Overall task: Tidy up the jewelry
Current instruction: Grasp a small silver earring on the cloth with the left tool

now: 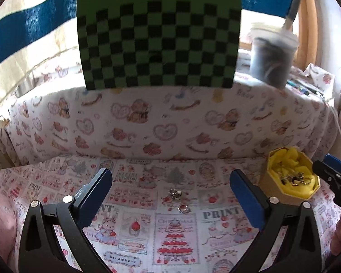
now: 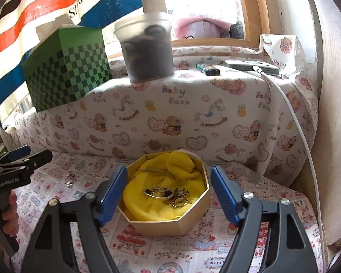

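Two small silver jewelry pieces lie on the patterned cloth: one (image 1: 175, 193) farther, one (image 1: 182, 208) nearer. My left gripper (image 1: 170, 195) is open and empty, its fingers either side of them above the cloth. An octagonal box (image 2: 170, 224) lined with yellow cloth holds gold jewelry (image 2: 168, 194) and a thin bangle. It also shows in the left wrist view (image 1: 291, 177). My right gripper (image 2: 168, 193) is open and empty, fingers straddling the box. The silver pieces show left in the right wrist view (image 2: 71, 178), by the left gripper (image 2: 27, 159).
A raised ledge covered in teddy-bear cloth (image 2: 170, 118) runs behind. On it stand a green checkered box (image 1: 159, 41), a plastic tub with dark contents (image 2: 147, 52), a lighter (image 2: 208, 68) and a device with a white cable (image 2: 295, 118). A wall is at the right.
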`<state>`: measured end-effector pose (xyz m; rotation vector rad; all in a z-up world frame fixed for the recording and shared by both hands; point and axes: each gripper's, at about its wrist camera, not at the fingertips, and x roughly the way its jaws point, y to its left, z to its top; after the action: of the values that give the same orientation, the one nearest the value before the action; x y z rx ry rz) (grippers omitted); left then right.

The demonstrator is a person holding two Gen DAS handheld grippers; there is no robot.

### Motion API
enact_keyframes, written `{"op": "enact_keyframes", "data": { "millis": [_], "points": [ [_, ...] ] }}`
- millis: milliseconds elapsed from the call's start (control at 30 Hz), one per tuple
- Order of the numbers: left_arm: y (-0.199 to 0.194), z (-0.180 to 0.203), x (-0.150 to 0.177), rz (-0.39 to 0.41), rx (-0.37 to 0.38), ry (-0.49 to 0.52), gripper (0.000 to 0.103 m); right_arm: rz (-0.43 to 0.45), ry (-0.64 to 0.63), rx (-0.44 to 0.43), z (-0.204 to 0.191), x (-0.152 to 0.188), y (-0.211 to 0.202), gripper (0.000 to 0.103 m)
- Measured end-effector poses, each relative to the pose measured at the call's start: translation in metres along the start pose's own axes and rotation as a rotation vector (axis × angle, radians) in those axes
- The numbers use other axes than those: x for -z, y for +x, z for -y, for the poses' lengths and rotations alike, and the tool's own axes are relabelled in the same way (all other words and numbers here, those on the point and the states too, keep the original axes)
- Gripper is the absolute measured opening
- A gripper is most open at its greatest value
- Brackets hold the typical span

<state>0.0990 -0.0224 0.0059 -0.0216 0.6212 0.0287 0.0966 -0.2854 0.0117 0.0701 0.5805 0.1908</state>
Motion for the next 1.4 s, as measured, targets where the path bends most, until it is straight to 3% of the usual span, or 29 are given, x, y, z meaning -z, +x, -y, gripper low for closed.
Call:
{"op": "enact_keyframes", "data": {
  "millis": [33, 100, 233, 367, 433, 533, 600, 667, 700, 900, 1100, 1400],
  "points": [
    [0.003, -0.002, 0.001, -0.009, 0.005, -0.002, 0.103, 0.006, 0.004, 0.006, 0.001, 0.0, 0.0, 0.084],
    [0.009, -0.004, 0.0, -0.034, 0.034, -0.007, 0.1, 0.025, 0.012, 0.029, 0.002, 0.001, -0.001, 0.088],
    [0.027, -0.008, 0.002, -0.112, 0.028, -0.011, 0.08, 0.039, 0.016, 0.038, 0.001, 0.001, -0.002, 0.096],
    [0.049, -0.013, 0.005, -0.179, 0.08, -0.04, 0.06, 0.032, -0.006, 0.039, -0.005, 0.002, 0.0, 0.096],
    [0.062, -0.015, 0.007, -0.219, 0.097, -0.056, 0.043, 0.027, -0.014, 0.042, -0.006, 0.002, 0.001, 0.096],
    [0.071, -0.015, 0.01, -0.269, 0.163, -0.071, 0.035, 0.022, -0.021, 0.049, -0.007, 0.003, 0.003, 0.096],
    [0.074, -0.013, 0.011, -0.27, 0.135, -0.051, 0.034, 0.021, -0.015, 0.057, -0.005, 0.004, 0.004, 0.096],
    [0.077, -0.009, 0.013, -0.277, 0.104, -0.024, 0.026, 0.018, -0.004, 0.061, -0.003, 0.004, 0.005, 0.096],
    [0.076, -0.006, 0.015, -0.285, 0.105, -0.019, 0.018, 0.016, 0.003, 0.068, -0.001, 0.004, 0.006, 0.096],
    [0.065, 0.003, 0.016, -0.265, 0.068, -0.029, 0.017, 0.008, 0.027, 0.081, 0.002, 0.003, 0.009, 0.103],
    [0.013, 0.014, 0.011, -0.153, 0.036, 0.006, 0.017, 0.002, 0.043, 0.102, 0.005, 0.003, 0.01, 0.103],
    [-0.018, 0.02, 0.001, -0.072, 0.069, 0.001, 0.017, 0.013, 0.038, 0.116, 0.003, 0.005, 0.008, 0.103]
  ]
}}
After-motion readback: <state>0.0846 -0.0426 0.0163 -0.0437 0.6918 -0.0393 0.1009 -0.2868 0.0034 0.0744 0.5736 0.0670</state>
